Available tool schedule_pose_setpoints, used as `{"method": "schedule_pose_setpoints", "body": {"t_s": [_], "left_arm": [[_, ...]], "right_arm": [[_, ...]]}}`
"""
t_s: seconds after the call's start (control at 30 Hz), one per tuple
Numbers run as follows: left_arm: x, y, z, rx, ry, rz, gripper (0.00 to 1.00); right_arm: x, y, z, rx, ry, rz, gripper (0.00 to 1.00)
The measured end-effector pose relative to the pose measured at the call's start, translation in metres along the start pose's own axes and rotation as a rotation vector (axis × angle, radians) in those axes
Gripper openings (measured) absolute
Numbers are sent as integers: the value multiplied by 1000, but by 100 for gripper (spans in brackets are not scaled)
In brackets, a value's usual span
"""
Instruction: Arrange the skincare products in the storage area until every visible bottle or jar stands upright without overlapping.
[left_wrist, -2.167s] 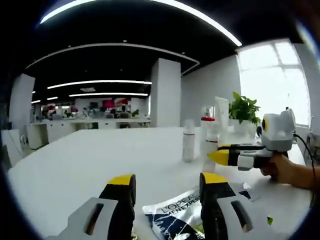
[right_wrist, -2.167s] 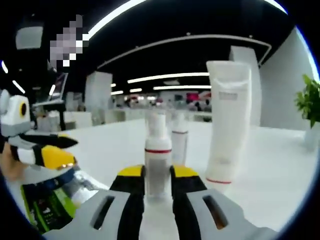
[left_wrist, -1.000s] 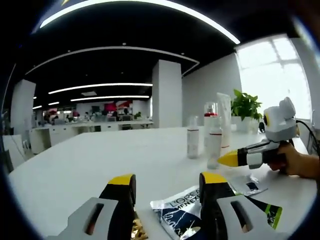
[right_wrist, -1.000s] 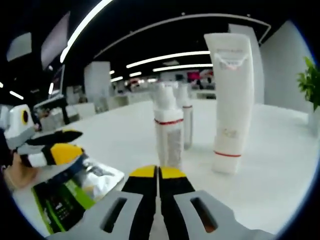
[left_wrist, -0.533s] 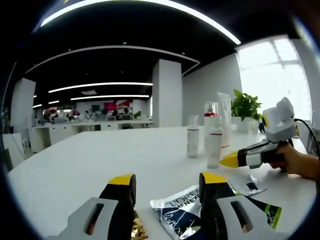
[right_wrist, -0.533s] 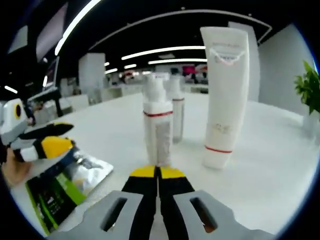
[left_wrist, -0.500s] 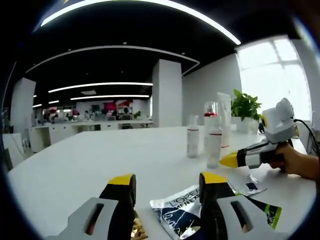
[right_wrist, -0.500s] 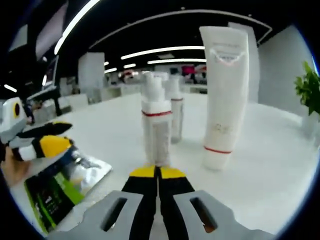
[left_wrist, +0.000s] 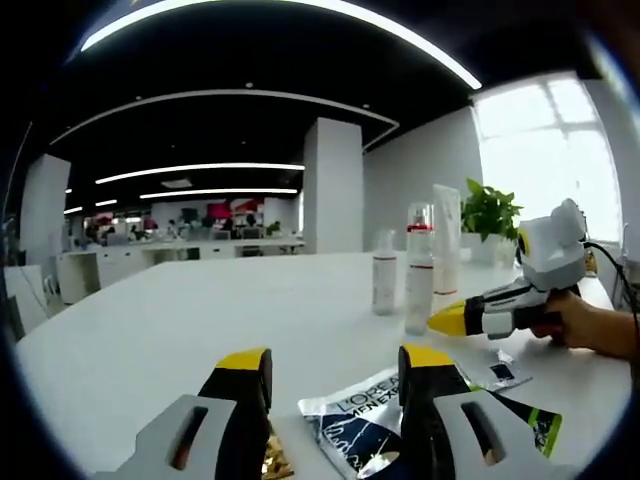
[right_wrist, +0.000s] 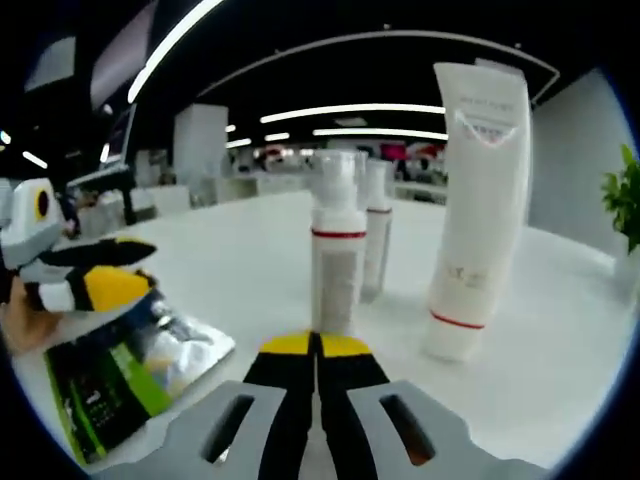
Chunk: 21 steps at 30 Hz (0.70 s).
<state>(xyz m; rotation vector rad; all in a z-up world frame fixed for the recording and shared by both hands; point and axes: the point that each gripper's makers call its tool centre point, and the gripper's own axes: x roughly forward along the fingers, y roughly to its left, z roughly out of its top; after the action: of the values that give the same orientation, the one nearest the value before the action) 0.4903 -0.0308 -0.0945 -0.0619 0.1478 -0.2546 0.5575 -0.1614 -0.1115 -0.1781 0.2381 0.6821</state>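
A clear pump bottle with a red band (right_wrist: 337, 262) stands upright on the white table just beyond my right gripper (right_wrist: 317, 346), whose jaws are shut with nothing between them. Behind it stands a second slim bottle (right_wrist: 376, 240), and to the right a tall white tube (right_wrist: 478, 205) stands on its cap. In the left gripper view the same bottles (left_wrist: 419, 272) and tube (left_wrist: 445, 238) stand at mid-right, with the right gripper (left_wrist: 452, 318) beside them. My left gripper (left_wrist: 335, 365) is open above a flat L'Oreal sachet (left_wrist: 360, 432).
Flat foil and green sachets (right_wrist: 120, 375) lie on the table (right_wrist: 230, 270) at the left, under the left gripper (right_wrist: 85, 280). A small packet (left_wrist: 503, 371) lies near the person's hand (left_wrist: 590, 325). A potted plant (left_wrist: 488, 215) stands at the back right.
My right gripper let go of the red-banded pump bottle, shut its jaws and drew back a little; the bottle stands upright. My left gripper has stayed open over the sachet.
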Motion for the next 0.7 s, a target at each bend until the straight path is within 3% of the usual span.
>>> {"method": "schedule_pose_setpoints", "body": {"t_s": [0.33,0.7], "left_arm": [[2,0,0,3,3,-6,52],[3,-2,-1,9,9,-9,52]], "right_arm": [[14,3,-2,-63,1,17,0],[19,-9,2,-40,-16,-12,0]]}}
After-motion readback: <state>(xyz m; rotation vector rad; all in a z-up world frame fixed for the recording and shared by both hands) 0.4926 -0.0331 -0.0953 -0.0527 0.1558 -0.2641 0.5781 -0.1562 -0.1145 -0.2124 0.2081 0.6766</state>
